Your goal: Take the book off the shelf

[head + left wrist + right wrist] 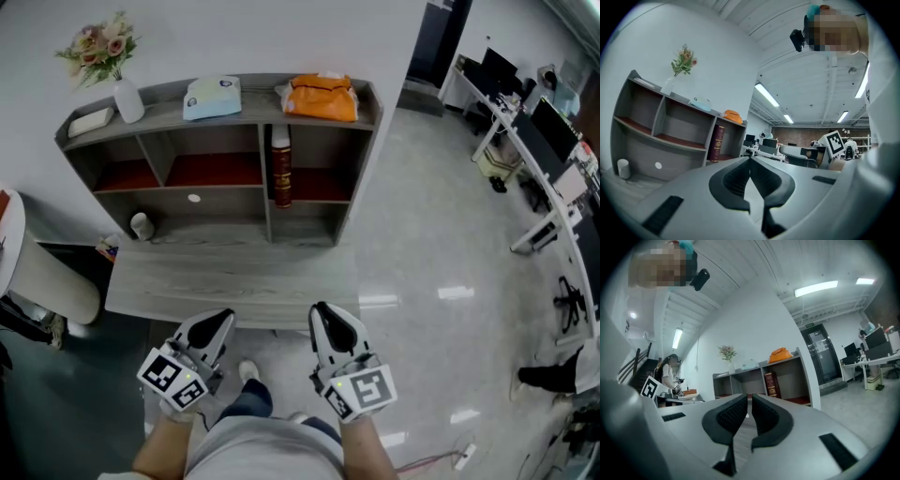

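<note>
A dark red book point(281, 169) stands upright in the upper right compartment of the grey shelf unit point(366, 103), against the divider. It also shows as the book point(717, 143) in the left gripper view and the book point(771, 384) in the right gripper view. My left gripper point(222, 322) and right gripper point(322, 311) hover side by side near the front edge of the grey table point(234, 281), well short of the shelf. Both are shut with nothing between the jaws, as the left gripper point(750, 159) and right gripper point(749, 397) show in their own views.
On top of the shelf sit a vase of flowers point(122, 94), a pale blue package point(212, 97) and an orange bag point(322, 97). A white cup point(141, 225) stands in the lower left compartment. A white chair point(56, 281) is at the left, office desks point(534, 141) at the right.
</note>
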The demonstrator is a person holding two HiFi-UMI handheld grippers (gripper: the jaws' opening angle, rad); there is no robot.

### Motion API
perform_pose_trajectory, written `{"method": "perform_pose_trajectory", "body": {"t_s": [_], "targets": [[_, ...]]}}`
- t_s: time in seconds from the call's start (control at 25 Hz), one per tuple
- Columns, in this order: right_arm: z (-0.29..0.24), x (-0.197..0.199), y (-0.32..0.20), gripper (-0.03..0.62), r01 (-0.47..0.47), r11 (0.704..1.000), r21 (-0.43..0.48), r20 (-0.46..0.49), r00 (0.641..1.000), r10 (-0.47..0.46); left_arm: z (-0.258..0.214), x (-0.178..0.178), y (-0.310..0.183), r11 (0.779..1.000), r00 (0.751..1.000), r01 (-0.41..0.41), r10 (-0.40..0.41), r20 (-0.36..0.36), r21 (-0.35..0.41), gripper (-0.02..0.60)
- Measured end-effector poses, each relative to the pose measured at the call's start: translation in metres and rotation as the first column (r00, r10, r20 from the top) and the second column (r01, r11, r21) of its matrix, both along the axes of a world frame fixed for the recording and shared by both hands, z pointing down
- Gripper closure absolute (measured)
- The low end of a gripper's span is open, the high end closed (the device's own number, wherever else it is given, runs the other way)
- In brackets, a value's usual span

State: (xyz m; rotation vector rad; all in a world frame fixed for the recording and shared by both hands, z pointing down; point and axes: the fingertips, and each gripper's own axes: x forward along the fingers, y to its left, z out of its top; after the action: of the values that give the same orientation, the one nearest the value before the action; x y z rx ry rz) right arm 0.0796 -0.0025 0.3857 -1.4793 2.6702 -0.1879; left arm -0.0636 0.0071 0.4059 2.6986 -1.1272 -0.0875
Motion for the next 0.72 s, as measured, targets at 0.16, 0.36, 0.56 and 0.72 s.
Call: {"method": "perform_pose_trajectory", "body": {"t_s": [0.16,0.36,0.56,0.72], "targets": [[-0.002,0.005,-0.004,0.572,-0.021,1.000,0.007,-0.011,1.000,0.021,0.000,0.003,-0.003,1.000,1.000,-0.005,0.005,-0.005,0.004,0.566],[-0.006,0.017,-0.013,0.572,-0.055,0.998,0.028,-0.030,0.998,0.056,-0.004,0.005,-0.009,1.000,1.000,-0.007,0.008,-0.009,0.020,0.566],[-0.008,0.035,-0.025,0.572,-0.106,0.994,0.025,-0.049,0.993,0.107,-0.007,0.012,-0.010,0.999,1.000,-0.021,0.021,0.001,0.035,0.566],[-0.014,0.043,-0.032,0.572,-0.136,0.990,0.030,-0.067,0.988,0.138,-0.011,0.015,-0.008,0.999,0.999,-0.036,0.036,-0.005,0.038,0.566]]}}
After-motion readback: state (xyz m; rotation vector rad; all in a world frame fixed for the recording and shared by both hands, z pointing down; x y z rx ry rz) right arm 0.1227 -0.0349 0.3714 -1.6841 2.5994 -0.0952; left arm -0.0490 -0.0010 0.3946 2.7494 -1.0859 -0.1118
